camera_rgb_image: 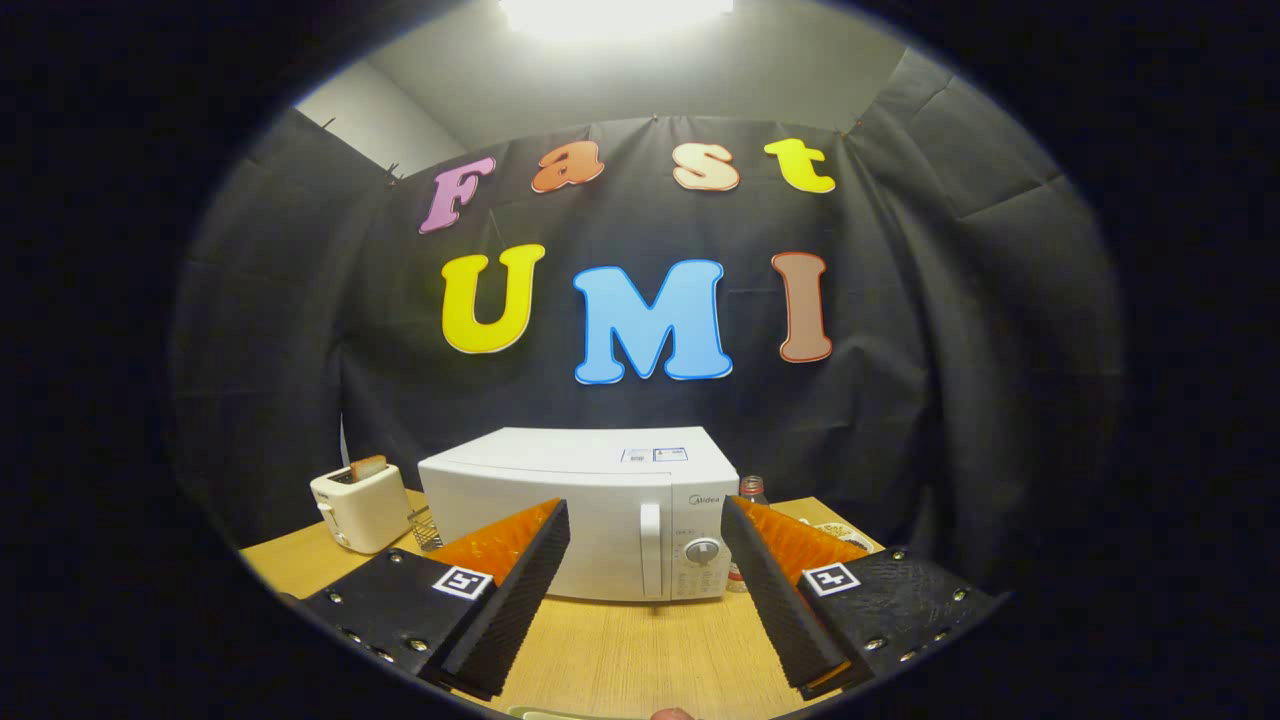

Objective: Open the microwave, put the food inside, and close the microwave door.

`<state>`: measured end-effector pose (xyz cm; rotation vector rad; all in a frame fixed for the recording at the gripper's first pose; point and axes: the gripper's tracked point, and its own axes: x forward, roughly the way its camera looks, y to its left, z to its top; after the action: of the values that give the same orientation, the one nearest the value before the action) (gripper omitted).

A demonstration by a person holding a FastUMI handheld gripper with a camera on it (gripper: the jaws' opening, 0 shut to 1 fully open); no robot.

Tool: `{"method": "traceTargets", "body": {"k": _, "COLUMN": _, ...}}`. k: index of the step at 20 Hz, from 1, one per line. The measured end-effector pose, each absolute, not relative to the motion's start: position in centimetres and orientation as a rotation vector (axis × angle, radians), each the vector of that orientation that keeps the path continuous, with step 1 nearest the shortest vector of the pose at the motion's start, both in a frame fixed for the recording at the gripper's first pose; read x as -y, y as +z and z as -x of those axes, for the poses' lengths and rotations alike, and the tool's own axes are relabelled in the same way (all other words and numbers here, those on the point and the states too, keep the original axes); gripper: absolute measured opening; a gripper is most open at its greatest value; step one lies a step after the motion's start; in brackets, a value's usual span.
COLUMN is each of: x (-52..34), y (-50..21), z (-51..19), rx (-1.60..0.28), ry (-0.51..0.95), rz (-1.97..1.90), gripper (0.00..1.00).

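Gripper view: tool spread before shut Midea microwave.

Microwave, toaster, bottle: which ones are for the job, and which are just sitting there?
For the job: the shut white microwave, its door handle, and the open gripper held in front of it.
Just sitting: the toaster holding toast, and the bottle behind the microwave.

The microwave is cased in smooth white material with a faint sheen, plastic or painted metal. The counter is faced with pale matt wood grain. The gripper, its jaws spread and empty, is lined with ribbed matt black rubber over glossy orange plastic. The toaster is shelled in smooth cream plastic.
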<state>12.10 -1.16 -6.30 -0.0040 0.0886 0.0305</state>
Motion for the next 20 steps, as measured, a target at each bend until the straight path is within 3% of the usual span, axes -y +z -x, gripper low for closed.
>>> {"method": "traceTargets", "body": {"k": 11, "x": 1.5, "y": -13.8, "z": -22.7, "rx": -0.221, "ry": 0.05, "rz": -0.021, "gripper": 0.97}}
{"method": "traceTargets", "body": {"k": 20, "x": 1.8, "y": -19.8, "z": -27.1, "rx": -0.335, "ry": 0.047, "rz": -0.001, "gripper": 0.97}}
